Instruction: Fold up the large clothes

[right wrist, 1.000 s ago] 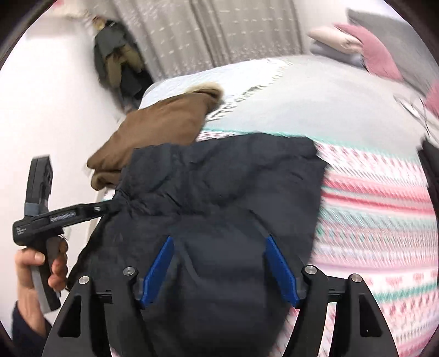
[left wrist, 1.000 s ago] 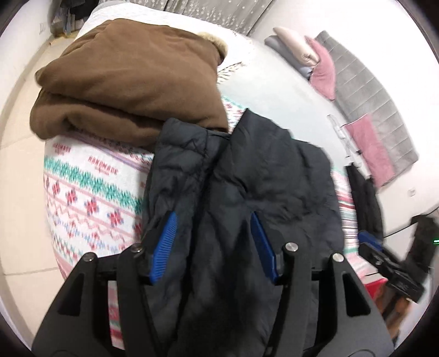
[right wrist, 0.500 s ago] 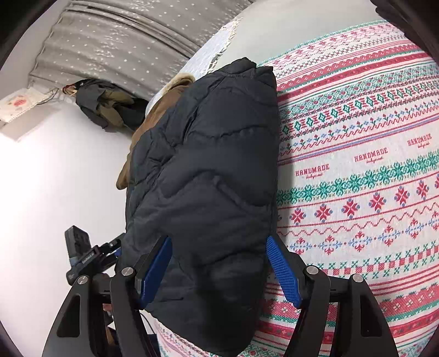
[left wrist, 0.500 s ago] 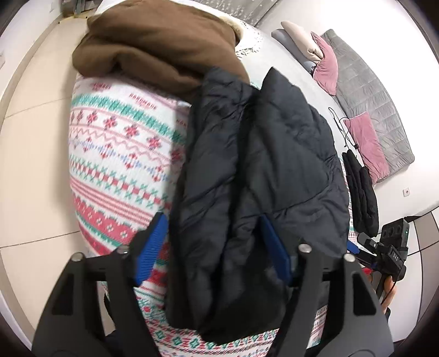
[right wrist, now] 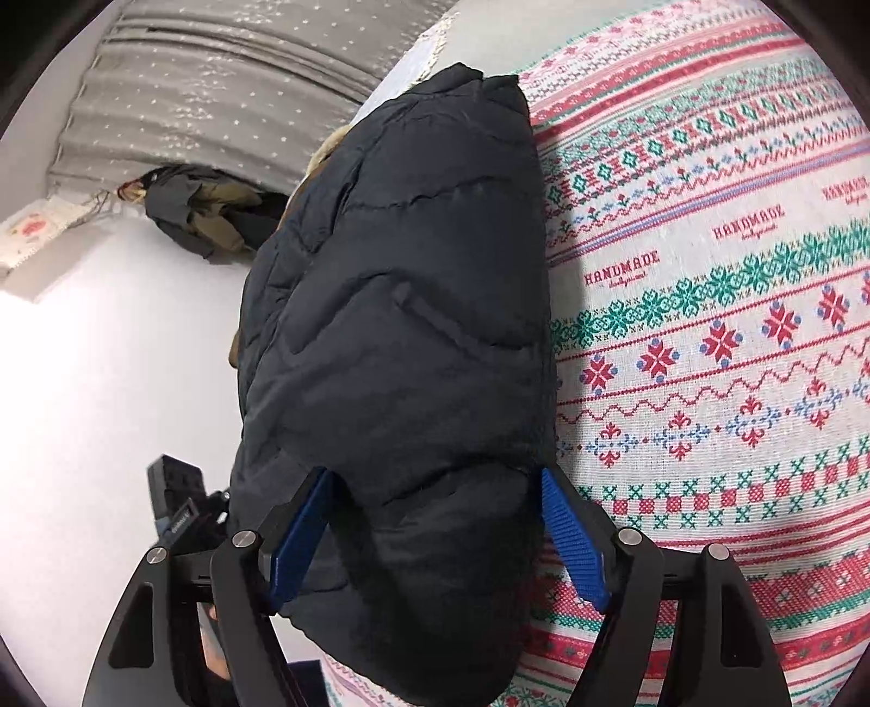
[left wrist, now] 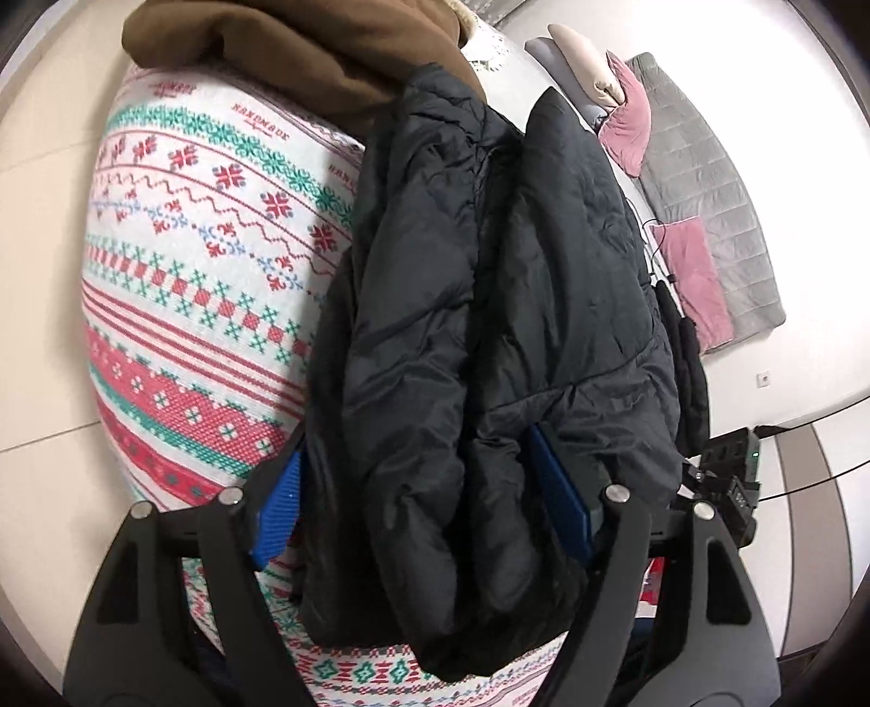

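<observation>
A black puffer jacket point(left wrist: 489, 299) lies folded lengthwise on the bed's patterned blanket point(left wrist: 190, 272), its near end hanging over the edge. My left gripper point(left wrist: 418, 500) straddles that near end; its jaws are opening, with the jacket between the blue pads point(left wrist: 277, 506). The right wrist view shows the same jacket point(right wrist: 402, 299) from its other side. My right gripper point(right wrist: 435, 538) straddles it there, jaws also opening, and the pads point(right wrist: 571, 538) sit at the fabric's sides without squeezing it.
A folded brown coat point(left wrist: 304, 49) lies on the bed just beyond the jacket. Pillows point(left wrist: 625, 103) and a grey quilted cover point(left wrist: 707, 179) are at the far right, with a dark garment point(left wrist: 688, 359) beside the jacket. Grey curtains point(right wrist: 217, 92) and hanging clothes point(right wrist: 201, 217) stand behind.
Both grippers came down toward the bed with the jacket, and the right one rolled. The jacket now rests on the blanket, and both pairs of jaws stand wider.
</observation>
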`<state>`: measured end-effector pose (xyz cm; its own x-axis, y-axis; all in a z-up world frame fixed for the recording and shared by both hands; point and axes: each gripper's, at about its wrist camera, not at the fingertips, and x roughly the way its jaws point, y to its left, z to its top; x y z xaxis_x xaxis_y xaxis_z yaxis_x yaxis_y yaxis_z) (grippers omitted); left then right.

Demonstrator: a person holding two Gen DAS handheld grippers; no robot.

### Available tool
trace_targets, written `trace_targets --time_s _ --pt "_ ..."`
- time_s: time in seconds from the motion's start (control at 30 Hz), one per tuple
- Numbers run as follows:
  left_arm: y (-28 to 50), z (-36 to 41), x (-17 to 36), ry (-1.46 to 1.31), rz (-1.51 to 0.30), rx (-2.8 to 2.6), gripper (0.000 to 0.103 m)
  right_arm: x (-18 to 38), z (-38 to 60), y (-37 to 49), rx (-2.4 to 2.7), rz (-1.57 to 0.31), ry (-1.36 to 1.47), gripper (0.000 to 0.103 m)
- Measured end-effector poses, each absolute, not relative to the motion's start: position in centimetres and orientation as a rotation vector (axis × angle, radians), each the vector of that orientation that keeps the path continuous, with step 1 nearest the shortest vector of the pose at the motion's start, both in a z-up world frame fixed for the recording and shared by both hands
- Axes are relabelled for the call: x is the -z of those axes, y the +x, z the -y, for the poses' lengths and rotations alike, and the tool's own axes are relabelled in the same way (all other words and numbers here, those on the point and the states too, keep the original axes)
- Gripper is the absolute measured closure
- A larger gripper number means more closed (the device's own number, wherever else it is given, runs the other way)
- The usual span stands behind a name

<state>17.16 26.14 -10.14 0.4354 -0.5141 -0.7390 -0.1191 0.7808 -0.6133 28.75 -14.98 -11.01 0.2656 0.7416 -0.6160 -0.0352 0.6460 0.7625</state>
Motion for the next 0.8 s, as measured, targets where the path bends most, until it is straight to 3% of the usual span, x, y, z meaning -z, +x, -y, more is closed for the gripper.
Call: trace_targets --time_s 0.2,0.27,0.4,0.53,0.67,0.8 --pt "17.0 -25.6 10.4 -0.659 -1.093 0.277 0.026 12.5 15.0 28.9 -0.592 -1.205 0.771 0.021" --pt "17.0 -25.3 10.5 -0.669 -1.090 0.279 0.030 13.2 14.9 28.8 -0.598 -1.208 0.787 0.020" --pt "17.4 -25.1 9.9 -0.670 -1.069 0.284 0.052 12.9 13.9 28.6 -0.593 -1.181 0.740 0.023" --pt "17.0 -25.0 9.4 -0.672 -1.047 0.284 0.065 11.9 13.4 28.3 -0.587 -1.162 0.700 0.040" --pt "17.3 -24.6 9.3 -0.666 -1.043 0.282 0.066 11.2 13.3 28.1 -0.572 -1.147 0.657 0.055" --pt "17.7 -24.4 10.0 -0.690 -1.059 0.276 0.054 11.1 12.7 28.2 -0.565 -1.150 0.648 0.056"
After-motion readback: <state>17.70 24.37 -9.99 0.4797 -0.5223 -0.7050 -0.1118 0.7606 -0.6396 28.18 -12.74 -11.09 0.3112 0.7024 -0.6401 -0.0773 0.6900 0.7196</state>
